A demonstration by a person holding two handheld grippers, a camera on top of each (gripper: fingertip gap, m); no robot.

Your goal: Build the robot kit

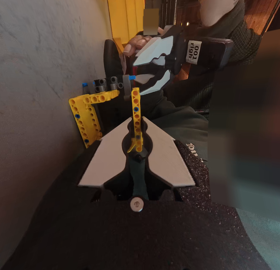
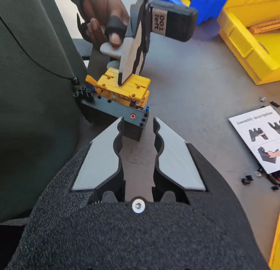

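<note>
My left gripper point(image 1: 137, 117) is shut on a yellow holed beam point(image 1: 135, 101) that stands up between its fingers. The beam belongs to a yellow and dark grey brick assembly point(image 2: 124, 88) resting on the grey table point(image 2: 189, 80). In the right wrist view the left gripper point(image 2: 121, 80) clamps the yellow top from above. My right gripper point(image 2: 138, 120) is open and empty, its fingers on either side of the corner of the dark grey block point(image 2: 115, 109), next to a blue pin point(image 2: 147, 108). It also shows in the left wrist view point(image 1: 136, 78), open beside the blue pin point(image 1: 132, 77).
A yellow bin point(image 2: 250, 50) and a blue bin point(image 2: 209, 3) stand at the back right. A printed sheet point(image 2: 257, 138) and small black pieces point(image 2: 247, 179) lie on the right. A person's dark green clothing point(image 2: 30, 95) fills the left. Tip to tip, the grippers are about 6 cm apart.
</note>
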